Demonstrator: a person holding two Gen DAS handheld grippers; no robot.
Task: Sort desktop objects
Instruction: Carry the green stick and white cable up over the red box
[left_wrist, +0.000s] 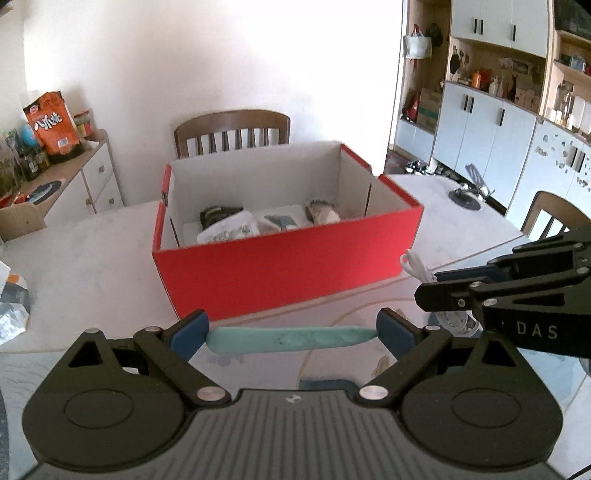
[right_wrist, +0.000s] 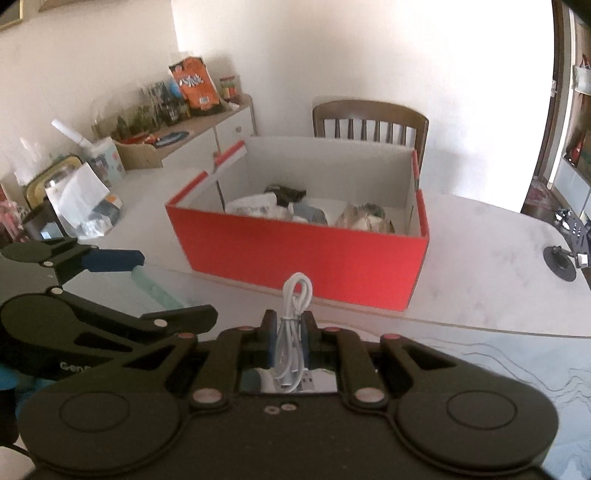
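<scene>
A red box (left_wrist: 280, 269) (right_wrist: 303, 258) with a white inside stands open on the table, with several wrapped items lying in it. My left gripper (left_wrist: 291, 332) is shut end to end on a long teal comb-like piece (left_wrist: 291, 338), held crosswise in front of the box's near wall. In the right wrist view that teal piece (right_wrist: 155, 290) shows at the left beside the left gripper's blue pad (right_wrist: 110, 260). My right gripper (right_wrist: 290, 325) is shut on a coiled white cable (right_wrist: 293, 317), whose loop sticks up above the pads. The cable (left_wrist: 417, 267) also shows in the left wrist view.
A wooden chair (left_wrist: 232, 133) stands behind the box. A sideboard (right_wrist: 207, 129) with snack bags and bottles lines the left wall. Plastic packets (right_wrist: 85, 206) lie on the table's left side. A small black stand (left_wrist: 465, 194) sits on the table's right part.
</scene>
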